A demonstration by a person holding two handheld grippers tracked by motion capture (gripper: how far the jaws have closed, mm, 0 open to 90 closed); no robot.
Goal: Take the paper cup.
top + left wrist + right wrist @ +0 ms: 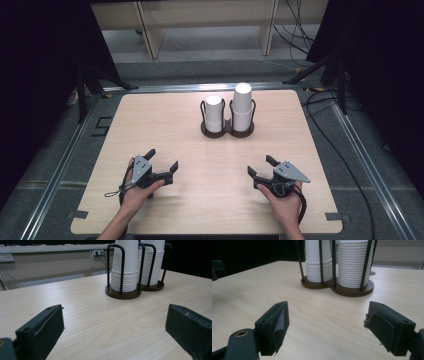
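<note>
Two stacks of white paper cups stand upside down in a dark double holder (227,131) at the back middle of the table. The left stack (214,113) is shorter, the right stack (242,105) taller. The same two stacks fill the top of the left gripper view (125,270) and the right gripper view (353,263). My left gripper (162,160) rests near the front left, jaws wide apart and empty. Near the front right, my right gripper (262,166) is also open, nothing between its jaws. Both point toward the holder from well short of it.
The light wooden table (165,120) has bare surface between the grippers and the holder. A metal frame (67,160) borders it. Behind stand pale shelving legs (150,35) and loose cables (295,30) on the floor. Dark curtains close off both sides.
</note>
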